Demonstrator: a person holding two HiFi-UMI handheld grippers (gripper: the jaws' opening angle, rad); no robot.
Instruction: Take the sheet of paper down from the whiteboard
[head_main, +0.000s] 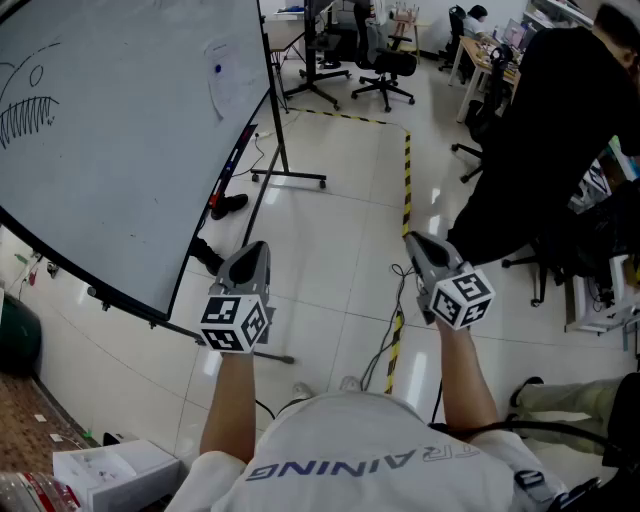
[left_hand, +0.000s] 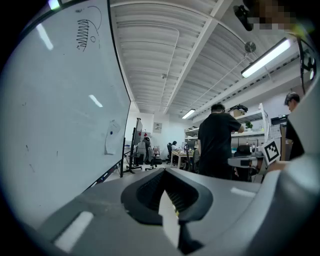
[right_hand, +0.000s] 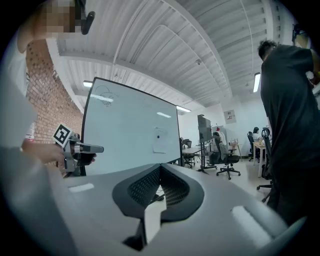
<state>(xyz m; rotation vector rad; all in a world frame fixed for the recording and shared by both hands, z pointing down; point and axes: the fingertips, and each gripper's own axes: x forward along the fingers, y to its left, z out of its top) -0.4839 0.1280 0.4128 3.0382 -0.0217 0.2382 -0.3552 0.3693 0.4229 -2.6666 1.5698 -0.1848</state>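
A white sheet of paper hangs near the far right edge of the whiteboard, pinned by a small blue magnet. In the left gripper view the paper is far ahead on the board; in the right gripper view the paper is also well ahead. My left gripper is shut and empty, held in front of the board's near lower corner, far short of the sheet. My right gripper is shut and empty too, over the floor to the right.
A person in black stands at the right by desks. Office chairs sit at the back. Yellow-black tape and a cable cross the tiled floor. The board's stand foot reaches out over the floor. A white box lies at lower left.
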